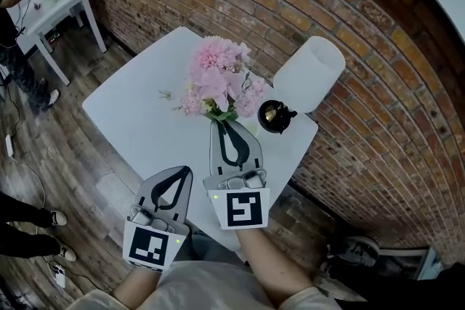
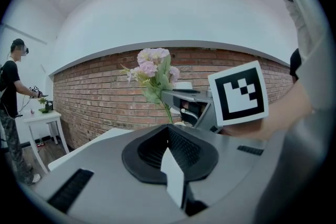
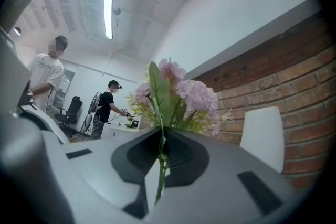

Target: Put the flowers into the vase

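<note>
flowers [image 3: 197, 94] — stem [image 3: 160, 176] pinched in right gripper view

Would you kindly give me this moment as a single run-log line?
right gripper: jaws shut on flowers | left gripper: jaws shut, empty | white vase: on table, flowers not in it

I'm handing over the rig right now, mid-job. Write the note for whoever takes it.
Right gripper: shut on the stem of the flowers, holding them above the table.
Left gripper: shut, nothing in it, near the table's front edge.
Vase: upright by the brick wall, no flowers in it; small black pot beside it.
Done: flowers in grip.
Left: carry them to the vase, lower the stem in, release.
</note>
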